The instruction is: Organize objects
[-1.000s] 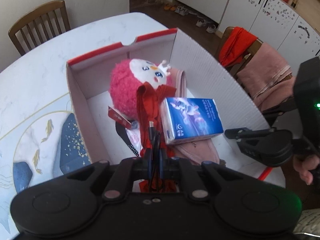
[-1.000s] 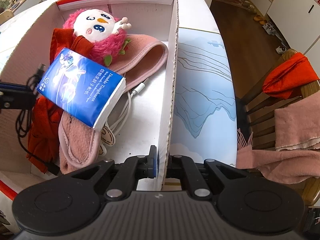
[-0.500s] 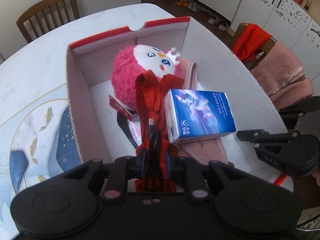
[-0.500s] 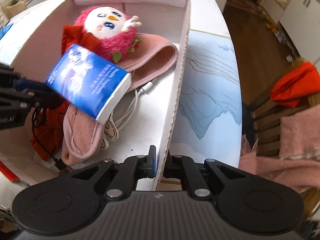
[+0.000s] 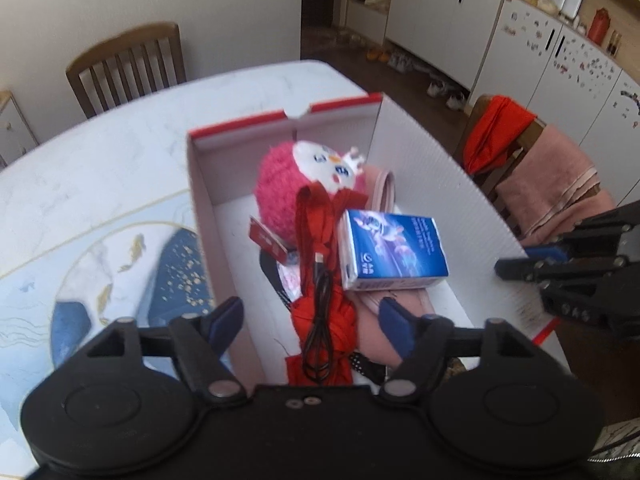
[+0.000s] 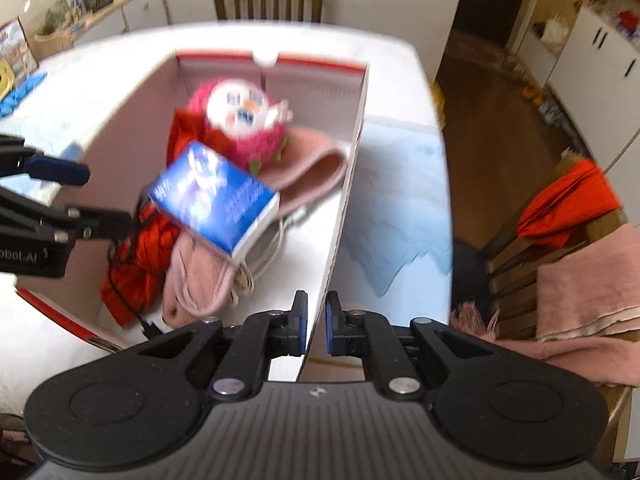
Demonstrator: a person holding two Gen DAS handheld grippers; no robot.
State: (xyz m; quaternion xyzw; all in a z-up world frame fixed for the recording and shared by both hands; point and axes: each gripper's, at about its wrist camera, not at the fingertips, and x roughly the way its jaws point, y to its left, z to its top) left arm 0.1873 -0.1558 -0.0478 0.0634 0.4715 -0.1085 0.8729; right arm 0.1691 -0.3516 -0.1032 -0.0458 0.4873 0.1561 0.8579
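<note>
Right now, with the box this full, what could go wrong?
The right gripper pinches the box wall; lifting there might tilt the box and slide things about. The tissue pack lies slanted on the pink band, so it could slip. The left gripper is opening over the black cable, whose loops may snag a finger.

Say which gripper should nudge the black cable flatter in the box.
Left. The left gripper is opening right over the black cable with nothing pinched. The right gripper is shut on the box wall.
</note>
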